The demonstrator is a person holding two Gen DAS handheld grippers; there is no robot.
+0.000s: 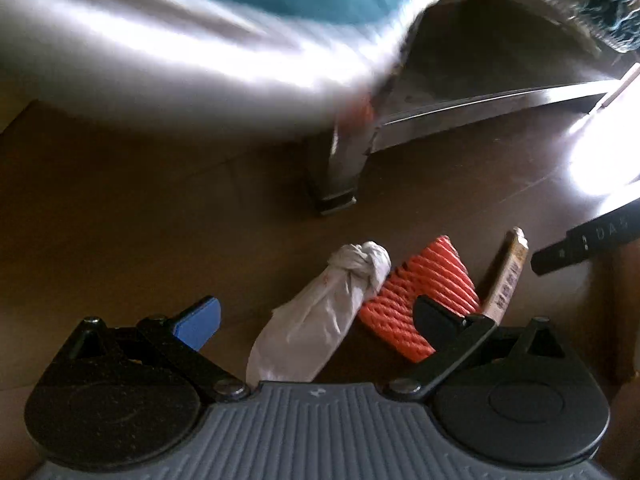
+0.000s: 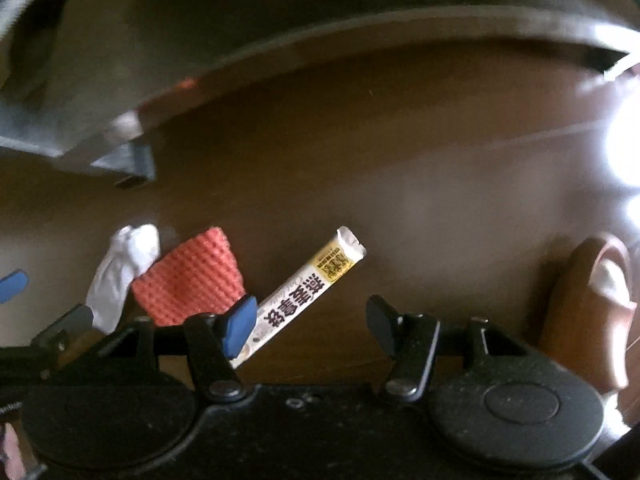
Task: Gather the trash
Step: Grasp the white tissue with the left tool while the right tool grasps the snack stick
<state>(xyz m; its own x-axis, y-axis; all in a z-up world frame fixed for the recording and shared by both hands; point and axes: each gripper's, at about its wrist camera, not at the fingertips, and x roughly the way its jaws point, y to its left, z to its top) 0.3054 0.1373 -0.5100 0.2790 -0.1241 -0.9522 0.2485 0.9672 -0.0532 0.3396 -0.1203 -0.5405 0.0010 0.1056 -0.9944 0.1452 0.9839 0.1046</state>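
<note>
Three pieces of trash lie side by side on the brown floor. A knotted white plastic bag (image 1: 320,320) lies between the fingers of my open left gripper (image 1: 316,320), untouched. An orange foam net sleeve (image 1: 424,296) lies just right of it, partly behind my right finger. A white and yellow stick wrapper (image 1: 506,276) lies further right. In the right wrist view the bag (image 2: 120,272), the sleeve (image 2: 192,280) and the wrapper (image 2: 308,292) show at lower left. My right gripper (image 2: 316,324) is open and empty, its blue left pad over the wrapper's lower end.
A metal furniture leg (image 1: 340,168) and a low metal rail (image 1: 500,104) stand behind the trash. A blurred white and teal cloth (image 1: 180,40) hangs above. A brown slipper (image 2: 592,304) lies at the right. Bright glare (image 2: 628,156) falls on the floor at far right.
</note>
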